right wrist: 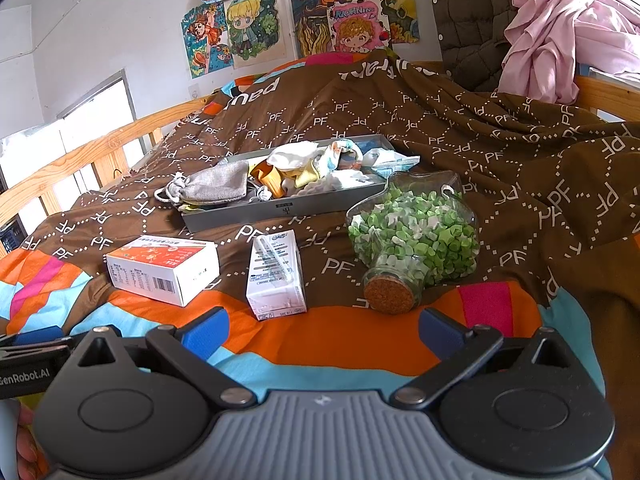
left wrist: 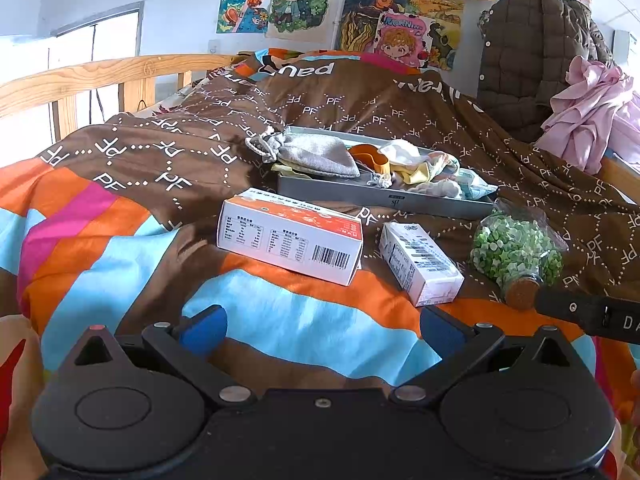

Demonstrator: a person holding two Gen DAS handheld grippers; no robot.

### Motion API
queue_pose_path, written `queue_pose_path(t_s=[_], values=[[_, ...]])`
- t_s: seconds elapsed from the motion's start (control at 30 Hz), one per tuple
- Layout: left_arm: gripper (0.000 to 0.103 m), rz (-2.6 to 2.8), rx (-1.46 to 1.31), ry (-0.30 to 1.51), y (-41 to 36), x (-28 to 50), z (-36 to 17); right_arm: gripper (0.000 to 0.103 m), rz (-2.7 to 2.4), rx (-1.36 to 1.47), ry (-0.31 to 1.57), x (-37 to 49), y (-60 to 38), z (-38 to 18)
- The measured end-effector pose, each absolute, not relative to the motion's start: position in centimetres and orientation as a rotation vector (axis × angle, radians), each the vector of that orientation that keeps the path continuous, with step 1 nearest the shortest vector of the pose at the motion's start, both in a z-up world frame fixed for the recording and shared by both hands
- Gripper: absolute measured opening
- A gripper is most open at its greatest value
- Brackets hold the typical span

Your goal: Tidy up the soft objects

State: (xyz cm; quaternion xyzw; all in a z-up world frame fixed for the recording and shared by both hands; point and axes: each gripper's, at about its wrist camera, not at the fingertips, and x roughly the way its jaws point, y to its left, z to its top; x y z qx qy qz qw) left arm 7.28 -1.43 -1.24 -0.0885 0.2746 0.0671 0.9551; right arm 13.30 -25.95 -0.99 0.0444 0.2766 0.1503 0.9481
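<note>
1. Brown and striped bedding is filling most of both views, with cartoon drawings pinned on the wall at the top of the frame.
2. Soft things are being kept in a grey tray at the middle of the frame: a grey drawstring pouch at its left end and a heap of small cloths to the right.
3. Two cartons and a corked jar of green bits are lying on the bedding below the tray, apart from it.
4. Both the left gripper and the right gripper are being held low in the frame with fingers spread wide, nothing between them.
5. Judged from this, no grasp is under way; the soft pieces look mostly gathered.
6. A next move would call for a reach forward over the cartons to the tray, and a gentle pinch on loose cloth.
</note>
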Motion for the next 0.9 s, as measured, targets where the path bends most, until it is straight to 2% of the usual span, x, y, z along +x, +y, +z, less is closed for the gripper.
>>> queue_pose_path(t_s=[0.9], values=[[0.102, 0.127, -0.179, 0.561, -1.41, 7.06, -1.34, 0.103, 0.306, 0.091, 0.569, 13.13, -25.9, -1.29]])
